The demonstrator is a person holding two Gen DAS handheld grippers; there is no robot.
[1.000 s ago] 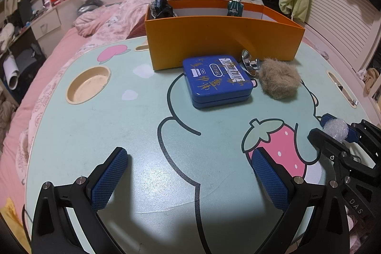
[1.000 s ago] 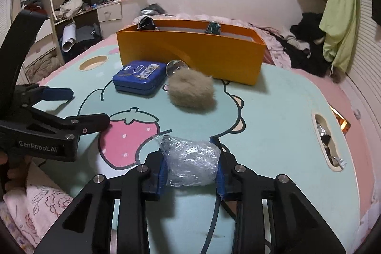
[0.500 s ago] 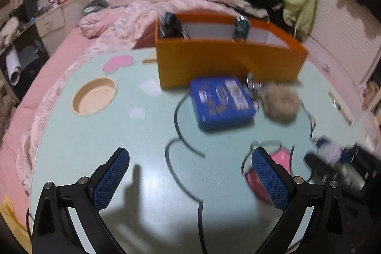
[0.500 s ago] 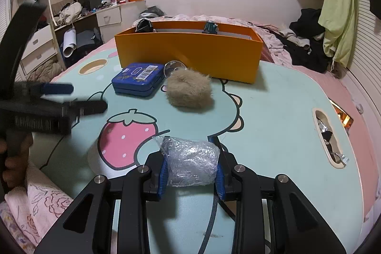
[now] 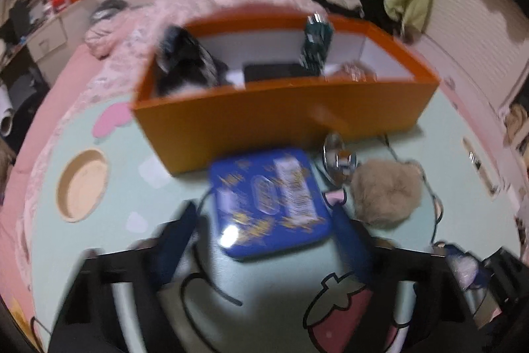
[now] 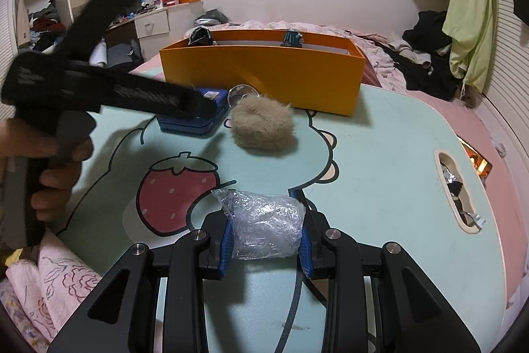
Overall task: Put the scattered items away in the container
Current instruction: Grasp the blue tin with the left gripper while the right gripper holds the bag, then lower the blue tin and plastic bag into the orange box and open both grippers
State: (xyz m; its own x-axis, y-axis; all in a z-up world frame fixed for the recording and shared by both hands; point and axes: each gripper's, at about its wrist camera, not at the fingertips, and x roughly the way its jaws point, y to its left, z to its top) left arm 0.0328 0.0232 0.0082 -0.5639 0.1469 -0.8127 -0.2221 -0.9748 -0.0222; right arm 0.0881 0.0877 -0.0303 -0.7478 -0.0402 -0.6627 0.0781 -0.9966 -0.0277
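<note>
Blue tin (image 5: 269,202), flat and rectangular with a printed lid, lies on the mint cartoon lap table (image 6: 380,154) just in front of the orange container (image 5: 284,118), and the left gripper (image 5: 264,240) is right on it, fingers spread wide to either side of the near end, nothing pinched yet. It looks rigid and smooth-walled, probably light but slick, so the sensible hold is across its two long sides, pads low on the wall, squeezed square so it doesn't skate out. The left view is blurred, so whether a pad already touches the tin I can't tell. Just right of the tin sits a shiny metal clip (image 5: 339,159), small and hard, and beside that a tan fluffy pom-pom (image 6: 263,124), soft, squashy, easy to take anywhere. Nearer, the right gripper (image 6: 266,242) is clamped on a crinkly clear plastic wad (image 6: 264,227), held at the near edge of the table by the strawberry print; it looks featherweight and springy. At the far side the container already holds a dark bundle (image 5: 185,62) at its left end and a green binder clip (image 5: 315,45) on the back rim.
</note>
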